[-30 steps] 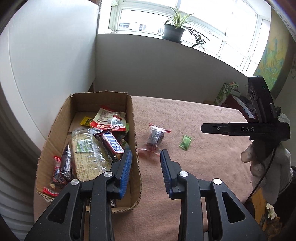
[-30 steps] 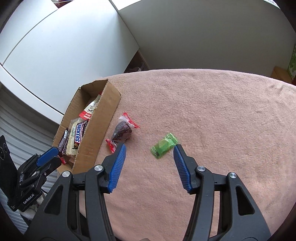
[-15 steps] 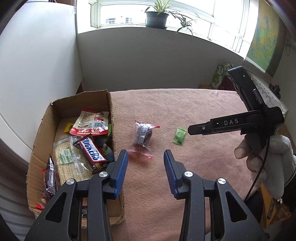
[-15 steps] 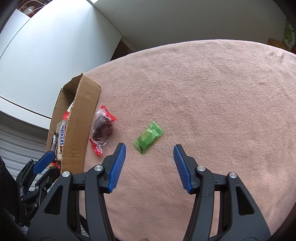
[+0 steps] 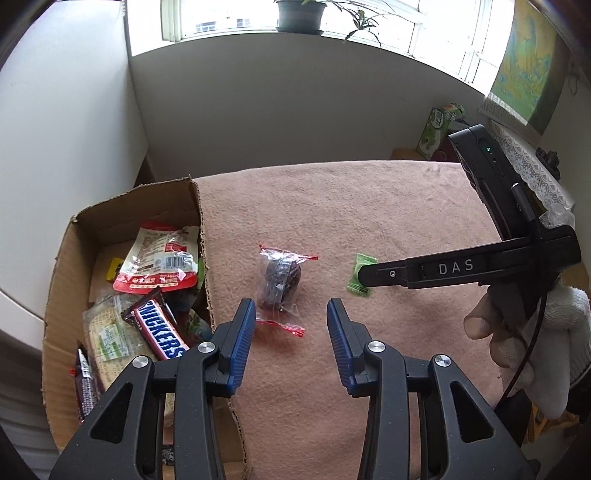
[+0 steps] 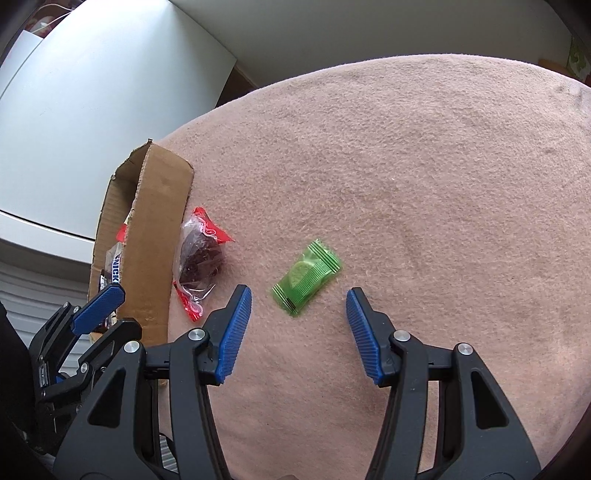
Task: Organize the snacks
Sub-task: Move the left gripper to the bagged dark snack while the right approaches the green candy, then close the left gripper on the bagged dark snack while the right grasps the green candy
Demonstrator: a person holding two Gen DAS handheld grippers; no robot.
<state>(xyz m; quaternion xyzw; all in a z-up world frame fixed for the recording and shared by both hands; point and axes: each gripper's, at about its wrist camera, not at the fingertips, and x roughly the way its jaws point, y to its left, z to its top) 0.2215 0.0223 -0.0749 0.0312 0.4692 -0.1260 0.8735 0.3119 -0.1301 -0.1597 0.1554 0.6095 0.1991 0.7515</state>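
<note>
A cardboard box (image 5: 197,206) at the left of the pink-covered table holds several snacks, among them a Snickers bar (image 5: 159,330) and a red-and-white pouch (image 5: 159,260). A clear, red-ended packet of dark snack (image 5: 279,282) lies on the cloth just right of the box; it also shows in the right wrist view (image 6: 199,264). A small green packet (image 6: 306,277) lies further right, partly hidden in the left wrist view (image 5: 356,284). My left gripper (image 5: 290,319) is open, just short of the dark packet. My right gripper (image 6: 298,308) is open, close above the green packet.
The box's near wall (image 6: 153,251) stands beside the dark packet. A green carton (image 5: 437,127) stands beyond the table's far right corner. A potted plant (image 5: 299,14) sits on the windowsill. White walls run behind and left of the table (image 5: 369,206).
My left gripper has swung right from over the box toward the dark packet. My right gripper has moved down and closer to the green packet. Both stay open.
</note>
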